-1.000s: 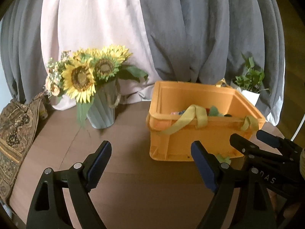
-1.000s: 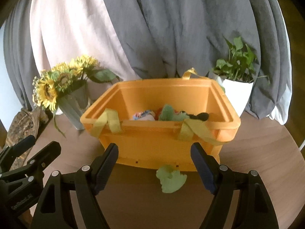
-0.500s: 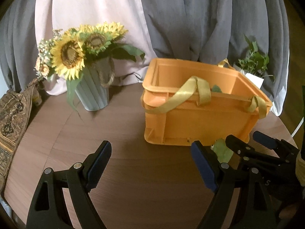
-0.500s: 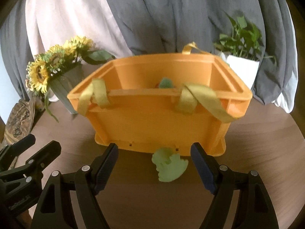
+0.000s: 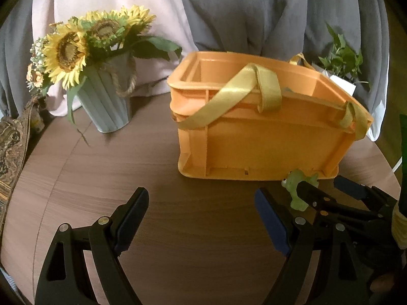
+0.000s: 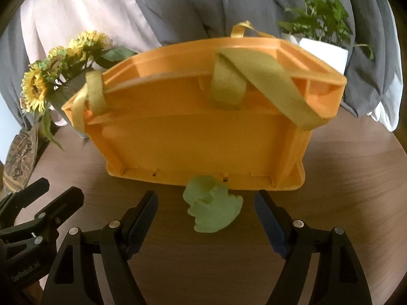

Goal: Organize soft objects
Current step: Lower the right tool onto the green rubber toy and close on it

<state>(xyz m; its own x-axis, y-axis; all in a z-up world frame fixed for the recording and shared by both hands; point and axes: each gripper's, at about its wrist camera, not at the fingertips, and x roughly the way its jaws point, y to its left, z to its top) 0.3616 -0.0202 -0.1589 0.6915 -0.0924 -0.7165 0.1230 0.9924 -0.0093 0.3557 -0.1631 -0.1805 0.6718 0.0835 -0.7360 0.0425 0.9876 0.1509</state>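
Right gripper (image 6: pixel 206 214): jaws spread wide and empty, lower centre of the right wrist view; over the last second it has dropped low and moved in, so the toy now sits between the fingertips instead of ahead of them.
Left gripper (image 5: pixel 202 209): jaws also apart, holding nothing, hanging over bare wooden table (image 5: pixel 193 241) at lower centre of the left wrist view; it has lowered too, at a slower rate.
Green soft toy (image 6: pixel 212 204): lies on the table, just in front of the crate's near wall, centre of the right wrist view; in the left wrist view it shows at lower right (image 5: pixel 296 190), partly behind the right gripper's finger.
Orange crate (image 6: pixel 203 129): fills the middle of the frame, yellow strap handles (image 6: pixel 254 81) draped over its rim; the contents seen a second ago are now hidden behind the near wall because of the lower viewpoint.
Background: sunflower vase (image 5: pixel 106 101) upper left, potted plant (image 6: pixel 321 43) upper right, grey curtains (image 5: pixel 254 12) behind.
Reading: the approach looks about finished; closing on the toy seems the next step, then a lift over the rim.
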